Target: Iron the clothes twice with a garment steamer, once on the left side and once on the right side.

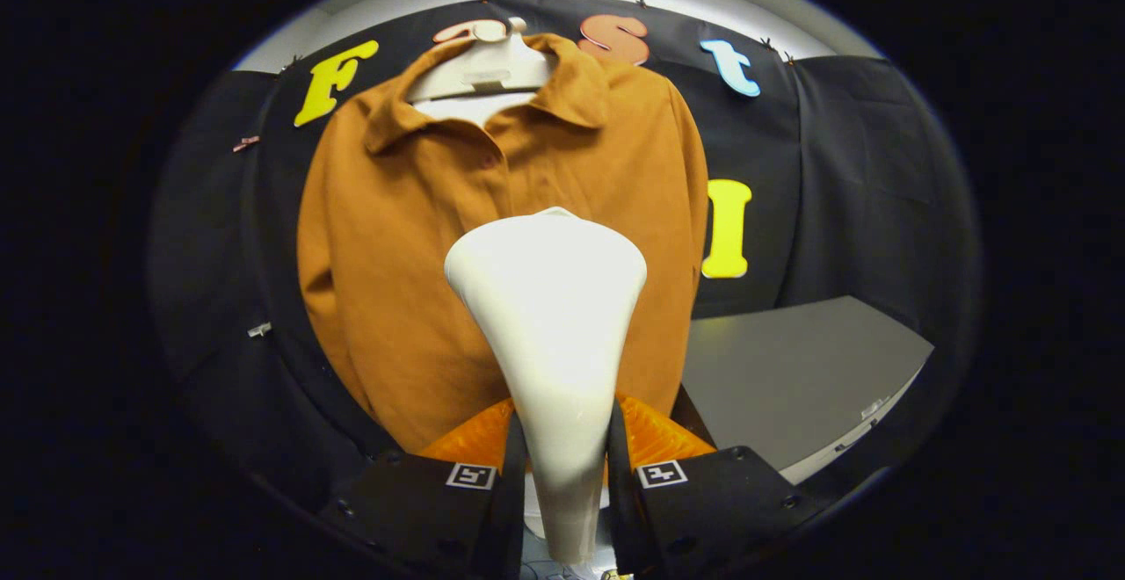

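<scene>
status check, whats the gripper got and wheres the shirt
Gripper shut on white cone-shaped garment steamer, head raised. Brown collared shirt on white hanger just beyond the steamer head, contact unclear. Grey table off to the side, not in the way.

Shirt (395,237): rust-brown, plain, no pattern; one dark reddish button on the placket. Inner lining at the open collar: white. Hanger (483,66): cream-white. Steamer (549,316): glossy off-white, plain, clamped between both fingers of the gripper (562,483). Two square black-and-white markers (661,473) on the gripper's black body. Table (800,378): flat grey. Booth wall (861,176): black cloth.
</scene>
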